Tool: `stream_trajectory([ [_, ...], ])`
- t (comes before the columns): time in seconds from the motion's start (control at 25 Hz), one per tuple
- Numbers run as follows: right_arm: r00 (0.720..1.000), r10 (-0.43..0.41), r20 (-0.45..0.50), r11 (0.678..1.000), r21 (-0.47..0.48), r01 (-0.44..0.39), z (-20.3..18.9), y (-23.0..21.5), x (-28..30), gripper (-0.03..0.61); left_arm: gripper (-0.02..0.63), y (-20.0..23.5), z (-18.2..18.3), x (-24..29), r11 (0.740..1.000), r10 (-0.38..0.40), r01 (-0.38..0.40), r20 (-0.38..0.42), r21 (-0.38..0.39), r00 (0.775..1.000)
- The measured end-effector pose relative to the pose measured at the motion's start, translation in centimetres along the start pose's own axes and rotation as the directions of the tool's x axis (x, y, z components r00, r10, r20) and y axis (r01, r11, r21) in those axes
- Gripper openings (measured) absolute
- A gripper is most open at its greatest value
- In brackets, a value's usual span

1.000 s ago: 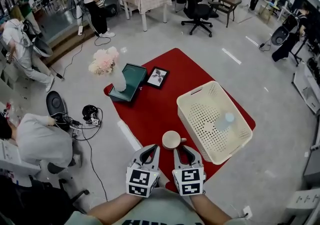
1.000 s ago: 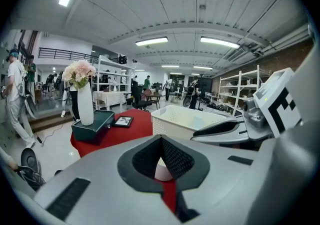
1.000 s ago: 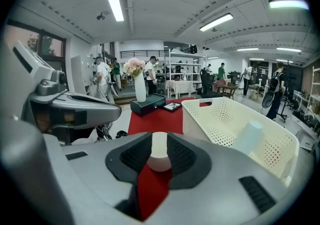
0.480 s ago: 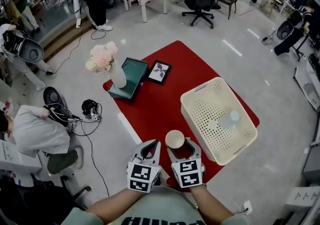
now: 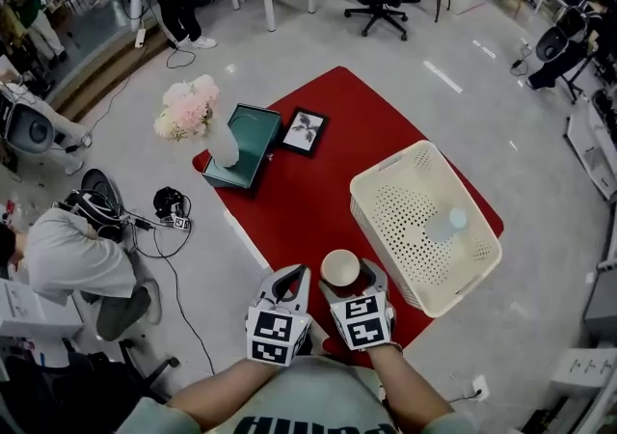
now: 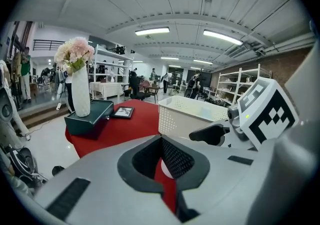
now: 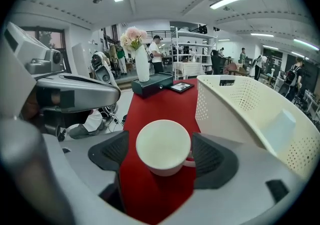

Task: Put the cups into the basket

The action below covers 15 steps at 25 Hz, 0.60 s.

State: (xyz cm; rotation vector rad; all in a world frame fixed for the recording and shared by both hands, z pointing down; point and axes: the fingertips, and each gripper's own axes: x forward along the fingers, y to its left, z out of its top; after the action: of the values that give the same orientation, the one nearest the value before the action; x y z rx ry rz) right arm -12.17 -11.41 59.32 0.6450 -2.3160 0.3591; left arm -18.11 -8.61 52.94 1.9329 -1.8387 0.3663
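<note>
Right gripper [image 7: 162, 155] spread wide, jaws just been opening, straddling the white cup [image 7: 163, 147], pads not touching. Cup upright near the red mat's [image 5: 308, 191] front edge, just beside the basket [image 5: 359, 213]. Left gripper [image 6: 162, 161] clenched, empty. Advisable: centre pads on the cup wall, then close gently.

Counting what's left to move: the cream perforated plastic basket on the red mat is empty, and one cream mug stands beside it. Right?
Not quite. The cream perforated plastic basket is not empty: it already holds a pale translucent bluish cup, as the head view shows. The red mat and the cream mug beside the basket are as you say.
</note>
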Motion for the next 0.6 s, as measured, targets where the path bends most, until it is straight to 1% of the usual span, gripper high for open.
stream_trajectory([
  [0.36, 0.997, -0.032, -0.071, 0.999, -0.033, 0.03, -0.9, -0.1, 1.6, 0.377, 0.002, 0.5, -0.4, 0.6, 0.999, -0.031, 0.03, -0.012, -0.011, 0.999],
  [0.6, 0.995, -0.04, -0.088, 0.999, -0.011, 0.039, -1.0, -0.4, 2.2, 0.377, 0.001, 0.8, -0.1, 0.8, 0.999, -0.046, 0.046, -0.011, -0.014, 0.999],
])
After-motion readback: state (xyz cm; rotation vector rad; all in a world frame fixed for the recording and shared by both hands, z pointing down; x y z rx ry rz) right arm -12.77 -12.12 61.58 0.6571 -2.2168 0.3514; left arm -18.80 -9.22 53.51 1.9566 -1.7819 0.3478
